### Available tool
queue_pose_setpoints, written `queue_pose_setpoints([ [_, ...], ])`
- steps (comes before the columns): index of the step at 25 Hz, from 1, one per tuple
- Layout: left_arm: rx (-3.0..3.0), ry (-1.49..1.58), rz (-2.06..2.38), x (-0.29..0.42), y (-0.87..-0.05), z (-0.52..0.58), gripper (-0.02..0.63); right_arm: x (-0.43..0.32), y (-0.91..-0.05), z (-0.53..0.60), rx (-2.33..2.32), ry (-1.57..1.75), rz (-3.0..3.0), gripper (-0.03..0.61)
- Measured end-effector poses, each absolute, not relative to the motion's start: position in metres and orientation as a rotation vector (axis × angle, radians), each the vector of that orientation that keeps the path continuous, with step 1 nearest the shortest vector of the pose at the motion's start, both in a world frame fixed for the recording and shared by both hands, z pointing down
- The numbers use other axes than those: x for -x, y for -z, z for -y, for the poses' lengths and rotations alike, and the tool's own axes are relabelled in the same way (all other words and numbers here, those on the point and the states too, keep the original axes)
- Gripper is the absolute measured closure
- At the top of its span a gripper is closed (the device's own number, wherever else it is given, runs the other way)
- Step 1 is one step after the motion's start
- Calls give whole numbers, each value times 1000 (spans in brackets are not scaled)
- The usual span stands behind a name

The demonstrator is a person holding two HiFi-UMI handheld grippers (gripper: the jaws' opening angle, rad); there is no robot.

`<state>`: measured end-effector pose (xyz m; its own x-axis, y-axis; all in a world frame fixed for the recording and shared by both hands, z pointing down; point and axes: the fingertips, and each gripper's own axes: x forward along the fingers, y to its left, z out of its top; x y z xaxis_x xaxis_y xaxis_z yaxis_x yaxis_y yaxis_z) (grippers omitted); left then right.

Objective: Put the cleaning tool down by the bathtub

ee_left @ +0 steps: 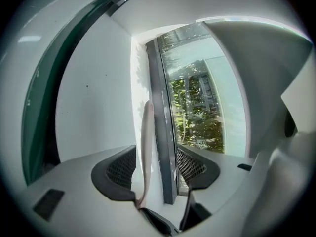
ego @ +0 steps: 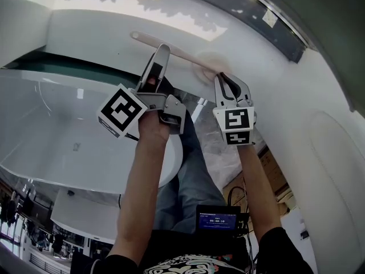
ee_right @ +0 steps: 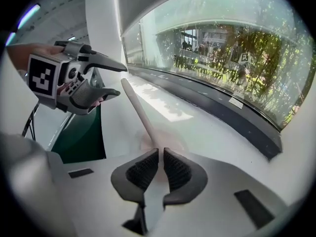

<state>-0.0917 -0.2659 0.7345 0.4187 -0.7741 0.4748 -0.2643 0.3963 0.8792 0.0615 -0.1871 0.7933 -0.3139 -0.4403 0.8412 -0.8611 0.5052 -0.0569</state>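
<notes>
Jaws of the left gripper [ee_left: 157, 154] stand wide apart. The pale handle [ee_left: 146, 147] of the cleaning tool [ego: 171, 49] runs up between them, closer to the left-hand jaw, and neither pad presses on it. In the head view this gripper hovers over the handle's middle, with the white bathtub [ego: 57, 124] curving away on the left and a dark green band along its upper edge.

The tool lies slantwise on the tub's white ledge [ego: 114, 24], its free end toward the upper left and its round head [ego: 210, 66] toward the right.

At that head, the right gripper [ee_right: 160, 154] has its jaws drawn in to a thin slit. The handle's lower end runs into the slit at the tips, so they appear to pinch it just where it meets the head, which rests flat on the ledge below the window [ee_right: 222, 48].
</notes>
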Motion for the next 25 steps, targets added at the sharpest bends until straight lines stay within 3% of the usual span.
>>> queue_pose_setpoints([
  [23,-1140,482,1087,99,-710,251,370,-55,-780,187,-1028,-638,1912,549],
  [25,-1154,458,1095,100,-710,251,396,-54,-777,188,-1028,-633,1916,549],
])
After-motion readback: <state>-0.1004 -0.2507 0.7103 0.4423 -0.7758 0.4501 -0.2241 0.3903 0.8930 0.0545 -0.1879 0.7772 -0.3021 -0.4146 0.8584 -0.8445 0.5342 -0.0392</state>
